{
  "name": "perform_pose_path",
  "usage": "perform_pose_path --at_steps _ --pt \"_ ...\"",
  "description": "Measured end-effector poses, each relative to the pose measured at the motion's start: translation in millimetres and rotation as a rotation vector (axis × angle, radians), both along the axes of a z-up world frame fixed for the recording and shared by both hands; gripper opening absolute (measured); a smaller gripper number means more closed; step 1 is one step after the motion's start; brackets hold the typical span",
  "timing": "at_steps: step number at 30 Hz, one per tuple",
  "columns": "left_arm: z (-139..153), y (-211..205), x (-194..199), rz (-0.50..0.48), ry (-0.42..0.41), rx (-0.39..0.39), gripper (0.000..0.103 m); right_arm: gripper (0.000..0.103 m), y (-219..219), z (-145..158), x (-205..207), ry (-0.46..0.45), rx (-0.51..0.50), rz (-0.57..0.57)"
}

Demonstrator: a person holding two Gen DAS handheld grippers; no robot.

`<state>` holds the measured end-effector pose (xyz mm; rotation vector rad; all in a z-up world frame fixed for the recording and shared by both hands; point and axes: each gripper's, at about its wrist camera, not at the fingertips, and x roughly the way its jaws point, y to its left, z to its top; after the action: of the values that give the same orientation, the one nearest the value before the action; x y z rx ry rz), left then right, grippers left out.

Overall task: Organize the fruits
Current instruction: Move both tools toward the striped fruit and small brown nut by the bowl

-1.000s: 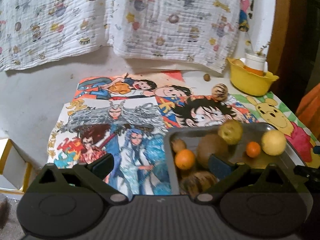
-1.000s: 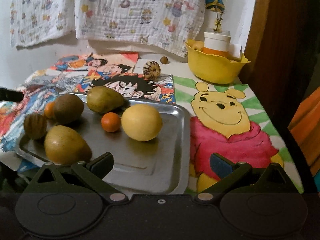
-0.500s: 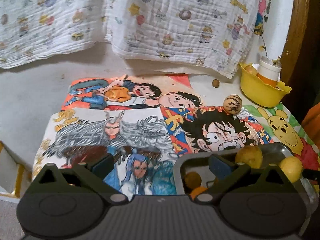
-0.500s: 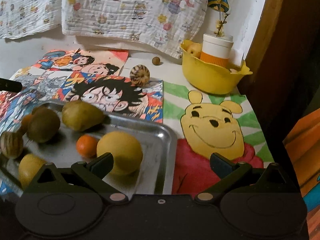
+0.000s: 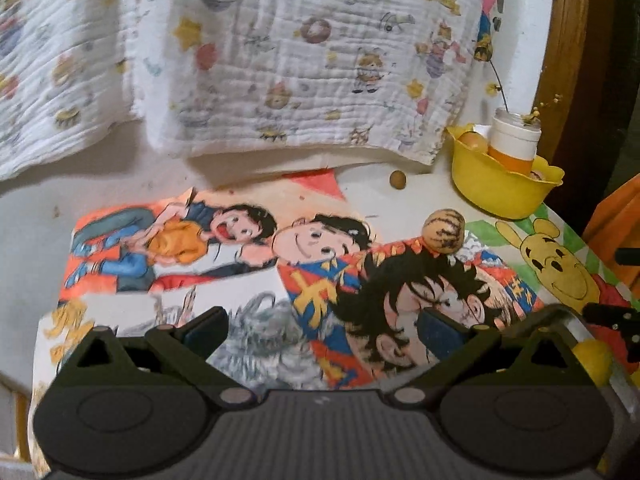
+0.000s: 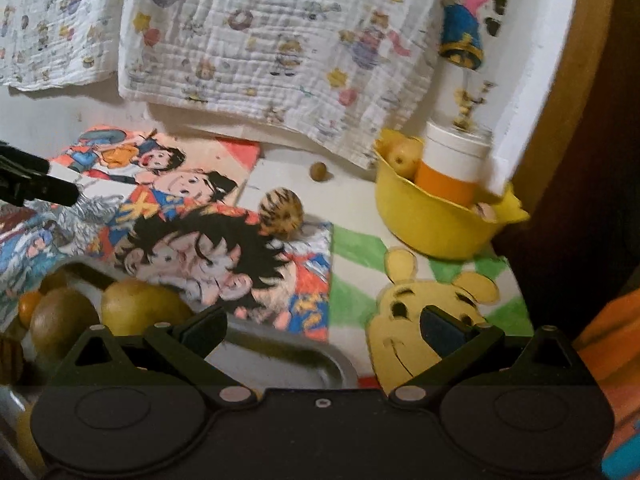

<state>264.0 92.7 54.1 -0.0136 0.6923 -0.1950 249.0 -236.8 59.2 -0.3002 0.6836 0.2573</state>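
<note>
A striped round fruit [image 5: 444, 232] sits loose on the cartoon mat, also in the right wrist view [image 6: 281, 213]. A small brown fruit [image 5: 397, 179] lies behind it near the wall [image 6: 319, 171]. A metal tray [image 6: 304, 360] holds a green pear [image 6: 140, 306], a brown fruit [image 6: 60, 322] and a small orange [image 6: 29, 307]; most of the tray is hidden under the grippers. A yellow fruit [image 5: 592, 358] shows at the tray's edge. My left gripper [image 5: 322, 330] is open and empty above the mat. My right gripper [image 6: 326, 330] is open and empty above the tray's far corner.
A yellow bowl [image 5: 500, 184] at the back right holds a white-and-orange jar [image 6: 454, 168] and some fruit [image 6: 404, 156]. Patterned cloths [image 5: 280, 52] hang on the wall behind. A wooden frame [image 5: 568, 60] borders the right. The left gripper's body shows in the right view [image 6: 36, 184].
Both grippers have moved forward and upward over the table. The tray and its fruits have slid down out of view; the striped fruit and yellow bowl look nearer.
</note>
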Motion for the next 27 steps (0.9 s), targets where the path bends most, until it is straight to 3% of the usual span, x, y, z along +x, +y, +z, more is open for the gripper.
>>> perform_pose_path --at_steps 8,12,18,21,27 --pt "-2.4 -8.1 55.3 -0.085 0.043 -0.044 0.103 0.102 29.5 -10.2 54.1 -0.084 0.043 0.192" --pt "-4.3 -25.6 84.5 -0.132 0.03 -0.005 0.103 0.102 33.2 -25.7 91.6 -0.085 0.059 0.264" --pt "-4.7 -52.3 124.1 -0.177 -0.09 0.12 0.103 0.101 37.9 -47.9 140.2 0.014 0.092 0.257" --pt "-4.2 -60.1 145.6 -0.205 -0.11 0.108 0.102 0.099 40.6 -52.4 155.9 0.052 0.124 0.256" --pt "-13.3 -79.4 190.6 -0.236 -0.099 0.093 0.102 0.093 46.3 -57.3 164.2 0.024 0.114 0.246"
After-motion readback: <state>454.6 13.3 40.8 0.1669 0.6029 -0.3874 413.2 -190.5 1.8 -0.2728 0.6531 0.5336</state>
